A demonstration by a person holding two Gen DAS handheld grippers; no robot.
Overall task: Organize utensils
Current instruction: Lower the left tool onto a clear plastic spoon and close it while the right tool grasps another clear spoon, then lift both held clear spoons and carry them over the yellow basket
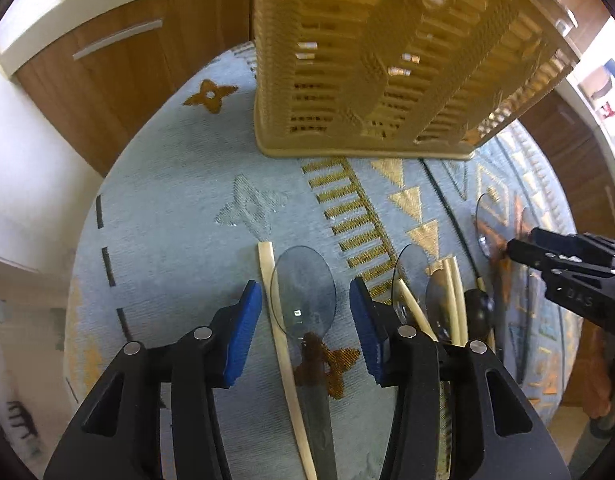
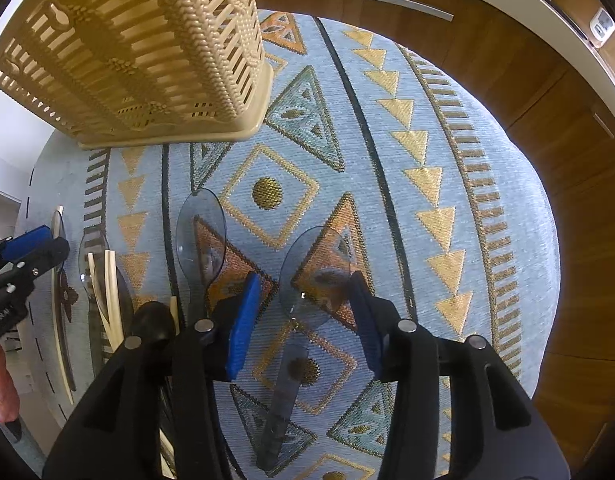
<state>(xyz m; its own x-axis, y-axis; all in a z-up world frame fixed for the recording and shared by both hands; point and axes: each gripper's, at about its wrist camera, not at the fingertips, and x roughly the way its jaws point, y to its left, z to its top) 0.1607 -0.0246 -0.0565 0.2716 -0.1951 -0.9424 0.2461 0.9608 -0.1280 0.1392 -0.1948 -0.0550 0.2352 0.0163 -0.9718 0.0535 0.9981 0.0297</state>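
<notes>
Basket (image 2: 147, 60) stands behind; 5 clear spoons (image 2: 313, 268), ~4 chopsticks (image 1: 285, 344) on cloth (image 2: 447, 152). L gripper (image 1: 305, 320), R gripper (image 2: 303, 312) both wide, empty.

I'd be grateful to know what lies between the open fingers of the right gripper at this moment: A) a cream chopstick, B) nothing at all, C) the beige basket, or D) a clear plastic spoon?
D: in the right wrist view the right gripper stands open, and the bowl of a clear plastic spoon lies on the cloth between its blue pads.
</notes>
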